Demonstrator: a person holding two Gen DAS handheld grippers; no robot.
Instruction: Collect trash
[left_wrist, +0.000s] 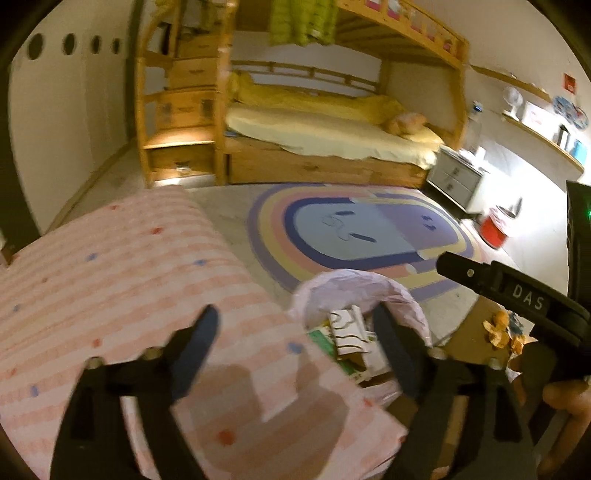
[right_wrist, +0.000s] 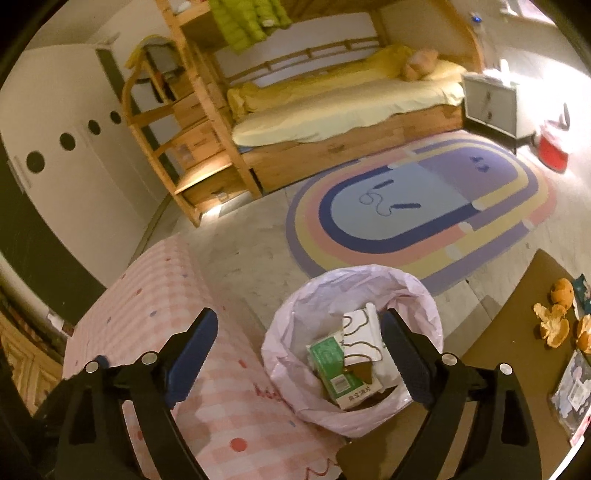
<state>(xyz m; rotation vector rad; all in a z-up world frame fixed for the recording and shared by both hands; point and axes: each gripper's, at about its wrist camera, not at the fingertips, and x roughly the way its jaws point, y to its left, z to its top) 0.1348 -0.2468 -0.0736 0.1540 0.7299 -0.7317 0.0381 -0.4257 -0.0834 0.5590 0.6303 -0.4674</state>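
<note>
A bin lined with a pale pink bag (right_wrist: 354, 295) stands on the floor beside a pink checked bed; it also shows in the left wrist view (left_wrist: 369, 288). Inside lie a green and white carton (right_wrist: 334, 369) and a white paper bag with string handles (right_wrist: 364, 334). Orange peels (right_wrist: 554, 325) lie on a brown table at the right, also seen in the left wrist view (left_wrist: 498, 328). My right gripper (right_wrist: 299, 354) is open and empty above the bin. My left gripper (left_wrist: 295, 347) is open and empty over the bed edge.
The pink checked bed (right_wrist: 155, 314) fills the lower left. The brown table (right_wrist: 517, 343) holds picture cards (right_wrist: 576, 387). A rainbow rug (right_wrist: 424, 206) covers the floor. Beyond are a wooden bunk bed (right_wrist: 332, 110), a grey nightstand (right_wrist: 491, 103) and a red bucket (right_wrist: 552, 147).
</note>
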